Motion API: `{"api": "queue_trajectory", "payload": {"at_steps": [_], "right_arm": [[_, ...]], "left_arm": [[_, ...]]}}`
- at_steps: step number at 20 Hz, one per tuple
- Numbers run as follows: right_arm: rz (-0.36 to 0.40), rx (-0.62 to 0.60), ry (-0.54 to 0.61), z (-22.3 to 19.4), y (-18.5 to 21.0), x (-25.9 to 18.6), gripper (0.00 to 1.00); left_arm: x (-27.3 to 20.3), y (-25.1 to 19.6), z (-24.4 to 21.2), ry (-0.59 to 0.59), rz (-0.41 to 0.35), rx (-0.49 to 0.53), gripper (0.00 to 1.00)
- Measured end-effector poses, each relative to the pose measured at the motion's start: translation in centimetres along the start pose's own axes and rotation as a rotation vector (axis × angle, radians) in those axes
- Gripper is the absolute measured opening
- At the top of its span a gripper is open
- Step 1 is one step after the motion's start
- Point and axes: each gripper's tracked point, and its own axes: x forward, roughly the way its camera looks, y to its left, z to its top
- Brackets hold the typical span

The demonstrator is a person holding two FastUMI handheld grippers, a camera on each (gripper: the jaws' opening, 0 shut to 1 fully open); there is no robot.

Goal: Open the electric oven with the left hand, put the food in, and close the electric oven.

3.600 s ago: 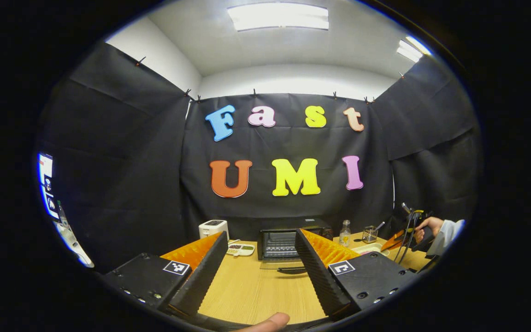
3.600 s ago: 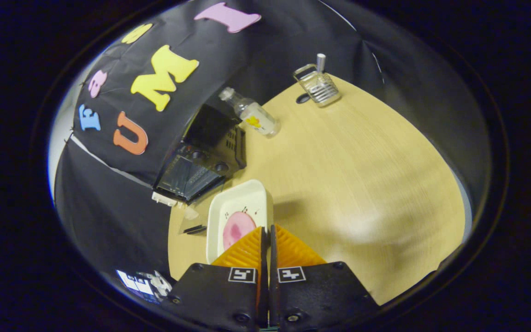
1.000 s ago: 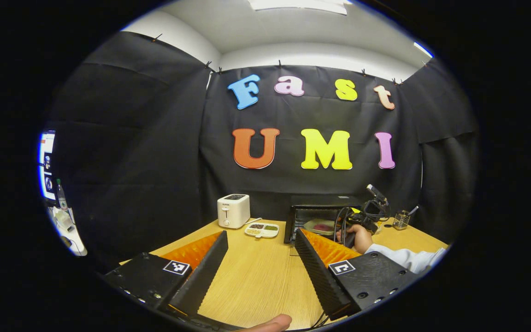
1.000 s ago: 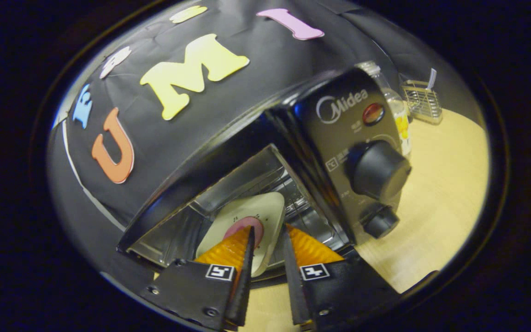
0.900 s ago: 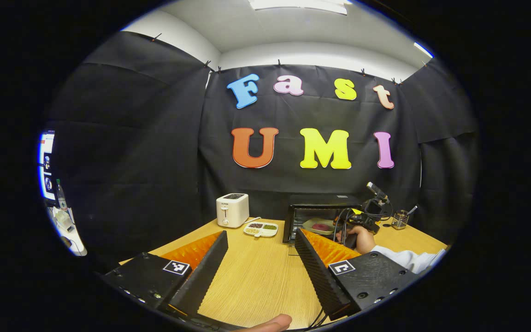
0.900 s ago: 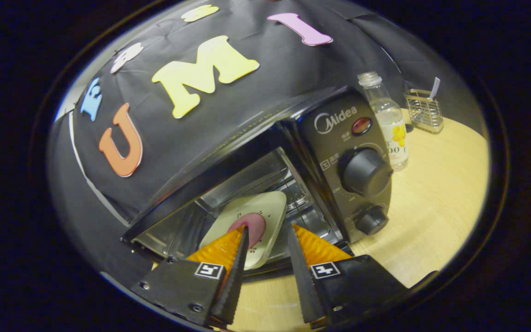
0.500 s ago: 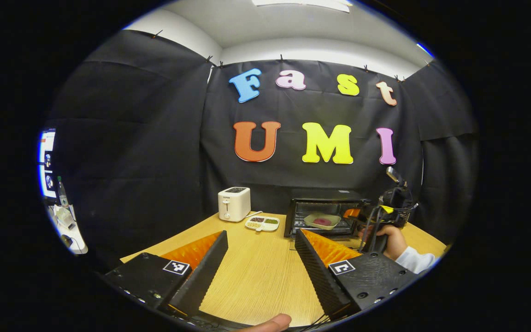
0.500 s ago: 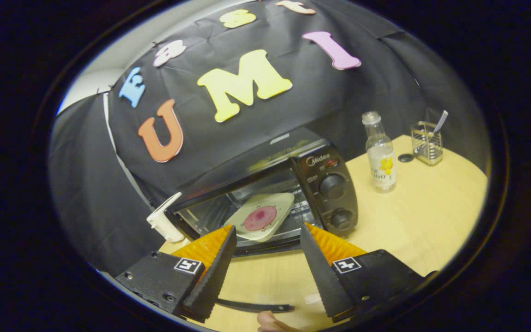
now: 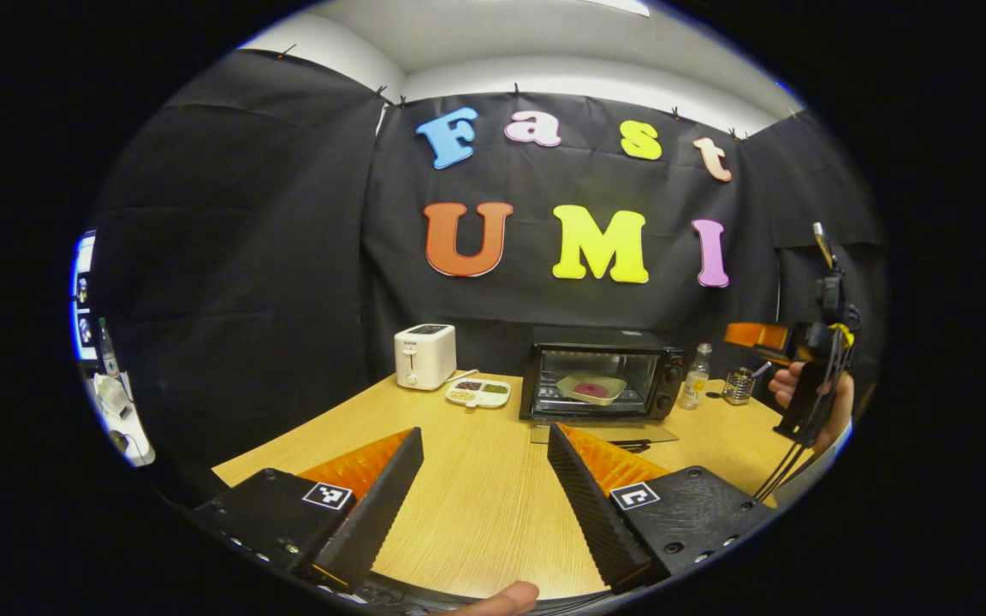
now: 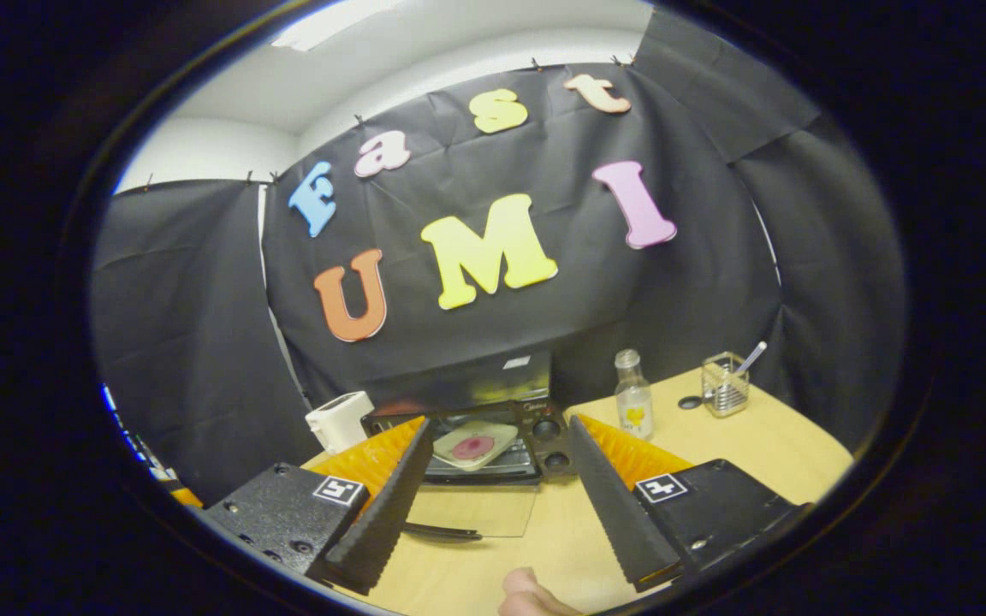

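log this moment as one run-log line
stage: food in, door not yet closed | oven: door down | dish: on rack | left tool: open, empty | right tool: open, empty

White ceiling light panels (image 10: 335, 23) above the pale wooden table (image 9: 476, 496) light it evenly, with soft shadows. Fisheye distortion bends both views' edges; focus is fairly sharp throughout.

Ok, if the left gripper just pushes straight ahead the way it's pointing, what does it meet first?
Probably the oven's open door, folded down flat over the table ahead of the open left gripper; beyond it, the oven with the food dish inside. Depth and height are uncertain.
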Motion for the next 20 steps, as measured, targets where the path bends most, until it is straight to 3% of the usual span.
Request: {"api": "queue_trajectory", "payload": {"at_steps": [1, 3, 4, 8, 9, 10, 11, 13, 14, 16, 17, 20], "right_arm": [[-0.008, -0.008, -0.021, 1.4, -0.5, -1.7, 1.0], [-0.026, -0.039, -0.068, 4.0, -1.6, -4.4, 0.95], [-0.048, -0.07, -0.087, 5.2, -2.4, -5.8, 1.0], [-0.085, -0.148, -0.159, 8.4, -4.0, -10.3, 1.0], [-0.094, -0.153, -0.17, 8.9, -4.5, -11.3, 0.96], [-0.114, -0.162, -0.173, 9.3, -5.2, -12.1, 1.0], [-0.132, -0.175, -0.176, 9.4, -5.8, -12.6, 0.95], [-0.144, -0.186, -0.19, 9.8, -6.9, -13.9, 0.95], [-0.125, -0.19, -0.197, 9.9, -6.8, -14.2, 1.0], [-0.101, -0.185, -0.209, 9.9, -7.1, -14.7, 0.96], [-0.093, -0.186, -0.214, 9.8, -7.4, -14.4, 1.0], [-0.105, -0.234, -0.23, 9.9, -8.5, -14.1, 1.0]], "left_arm": [[0.4, -0.4, -0.4, 0.004, -0.006, 0.006, 0.94], [1.6, -1.4, -1.8, 0.035, -0.022, 0.009, 0.94], [2.3, -2.1, -2.7, 0.056, -0.035, 0.006, 0.94], [5.0, -5.9, -6.0, 0.156, -0.116, -0.017, 0.94], [5.7, -6.9, -6.8, 0.18, -0.136, -0.02, 0.94], [6.4, -7.7, -7.6, 0.204, -0.144, -0.012, 0.94], [7.2, -8.5, -8.4, 0.225, -0.152, -0.004, 0.94], [8.9, -10.5, -9.8, 0.263, -0.182, 0.017, 0.94], [9.6, -11.6, -10.3, 0.28, -0.194, 0.034, 0.94], [11.4, -13.3, -11.5, 0.306, -0.207, 0.062, 0.94], [12.4, -14.2, -12.3, 0.327, -0.217, 0.066, 0.94], [14.5, -16.3, -13.8, 0.383, -0.229, 0.092, 0.94]]}}
